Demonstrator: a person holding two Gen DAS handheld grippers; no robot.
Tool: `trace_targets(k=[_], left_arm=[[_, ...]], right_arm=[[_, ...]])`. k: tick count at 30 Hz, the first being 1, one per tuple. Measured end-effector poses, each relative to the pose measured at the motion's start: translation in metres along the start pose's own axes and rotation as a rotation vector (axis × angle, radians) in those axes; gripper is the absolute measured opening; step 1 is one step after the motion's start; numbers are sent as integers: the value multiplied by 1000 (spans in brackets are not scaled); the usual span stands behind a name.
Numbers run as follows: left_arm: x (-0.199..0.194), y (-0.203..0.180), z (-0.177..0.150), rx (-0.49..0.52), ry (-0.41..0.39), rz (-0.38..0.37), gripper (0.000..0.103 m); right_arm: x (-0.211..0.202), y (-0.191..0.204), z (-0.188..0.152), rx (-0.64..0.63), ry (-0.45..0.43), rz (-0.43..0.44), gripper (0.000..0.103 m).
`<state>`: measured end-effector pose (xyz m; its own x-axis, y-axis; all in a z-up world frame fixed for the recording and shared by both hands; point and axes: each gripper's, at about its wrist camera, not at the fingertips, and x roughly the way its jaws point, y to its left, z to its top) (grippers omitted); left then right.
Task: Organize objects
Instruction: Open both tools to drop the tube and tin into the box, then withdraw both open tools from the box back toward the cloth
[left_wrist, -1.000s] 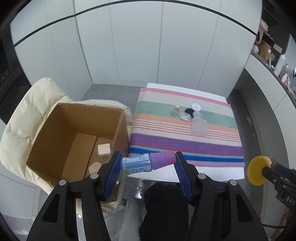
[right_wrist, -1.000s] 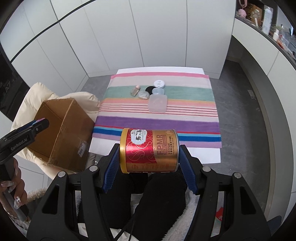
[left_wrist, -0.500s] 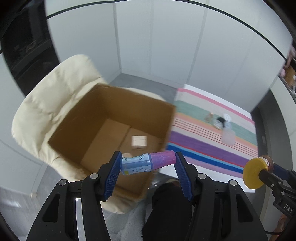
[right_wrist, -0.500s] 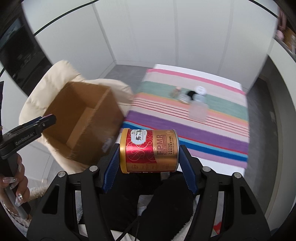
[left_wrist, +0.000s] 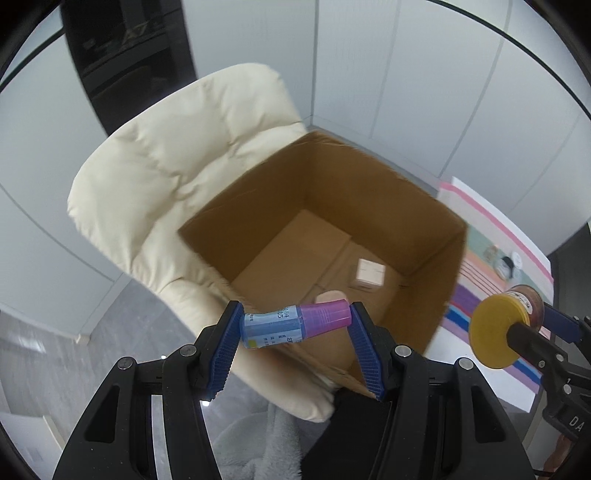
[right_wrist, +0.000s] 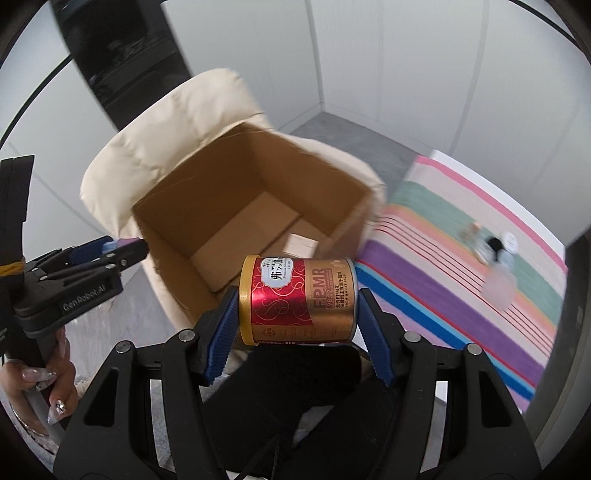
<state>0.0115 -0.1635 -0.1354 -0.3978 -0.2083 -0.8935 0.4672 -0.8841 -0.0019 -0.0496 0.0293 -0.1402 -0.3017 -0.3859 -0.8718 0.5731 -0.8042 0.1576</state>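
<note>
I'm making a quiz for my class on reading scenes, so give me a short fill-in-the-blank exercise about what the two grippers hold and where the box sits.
1. The left gripper is shut on a small blue bottle with a ____ cap.
2. The right gripper is shut on a red and gold ____, held sideways.
3. The open cardboard box sits on a cream ____.
4. Small items still lie on the ____ cloth.

Missing words: pink; can; chair; striped

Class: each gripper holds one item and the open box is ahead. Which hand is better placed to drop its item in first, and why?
Probably the left. Its gripper holds the bottle right at the box opening's near rim, while the right gripper with the can sits nearer the table side.
</note>
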Motion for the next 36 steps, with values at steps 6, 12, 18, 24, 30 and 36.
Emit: trace_targets(k=[6, 12, 18, 24, 30, 36], left_arm=[[7, 18, 13, -23, -29, 4, 67], [3, 24, 29, -41, -70, -22, 98], [5, 26, 29, -39, -63, -32, 98], [6, 24, 27, -31, -59, -38, 98], [-1, 22, 25, -23, -67, -30, 98], [-8, 15, 20, 1, -68, -19, 98]], right_arm=[[29, 31, 22, -29, 30, 19, 65], [42, 33, 41, 33, 29, 33, 93], [43, 29, 41, 37, 23, 10, 94], [48, 29, 39, 42, 45, 11, 94], [42, 27, 37, 47, 40, 7, 94], [31, 22, 32, 59, 24, -8, 94]])
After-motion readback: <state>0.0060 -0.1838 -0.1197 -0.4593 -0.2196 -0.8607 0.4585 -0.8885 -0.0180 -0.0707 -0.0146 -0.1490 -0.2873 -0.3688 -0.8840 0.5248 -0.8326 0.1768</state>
